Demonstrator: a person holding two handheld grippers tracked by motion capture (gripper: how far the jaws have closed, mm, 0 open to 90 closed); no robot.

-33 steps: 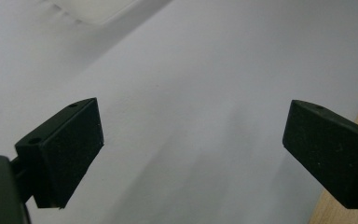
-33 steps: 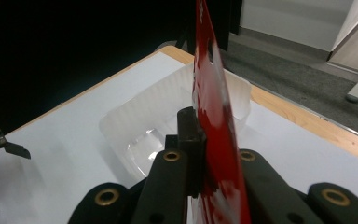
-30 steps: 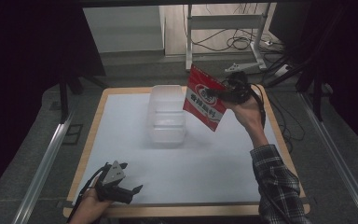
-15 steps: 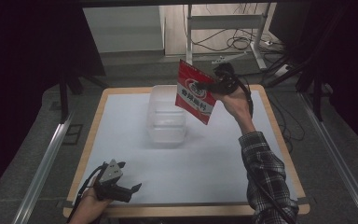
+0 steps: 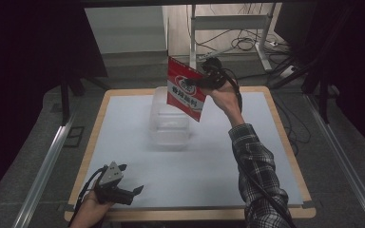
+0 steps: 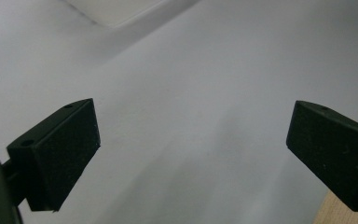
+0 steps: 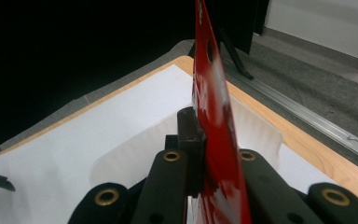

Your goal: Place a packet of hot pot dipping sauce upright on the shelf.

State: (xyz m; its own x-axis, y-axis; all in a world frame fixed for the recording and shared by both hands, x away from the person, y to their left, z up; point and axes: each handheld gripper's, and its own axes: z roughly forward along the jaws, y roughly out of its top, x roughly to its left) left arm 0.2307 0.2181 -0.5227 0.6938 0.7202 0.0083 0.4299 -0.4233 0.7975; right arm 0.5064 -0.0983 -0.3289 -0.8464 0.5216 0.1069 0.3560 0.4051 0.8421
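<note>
One flat, glossy red pouch [image 5: 186, 90] with white print was clamped edge-on between the closed jaws of the right gripper [image 5: 200, 81], held above a clear, rounded plastic container [image 5: 170, 124] on the white mat [image 5: 218, 166]. Near the mat's front edge, the left gripper [image 5: 134, 192] was rested wide open, holding nothing.

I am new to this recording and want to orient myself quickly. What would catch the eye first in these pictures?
The red snack packet stands out at once: the right gripper holds it clamped by one edge, raised above the clear plastic box at the far middle of the white table. The left gripper rests at the near left corner, its jaws open with nothing between them.
</note>
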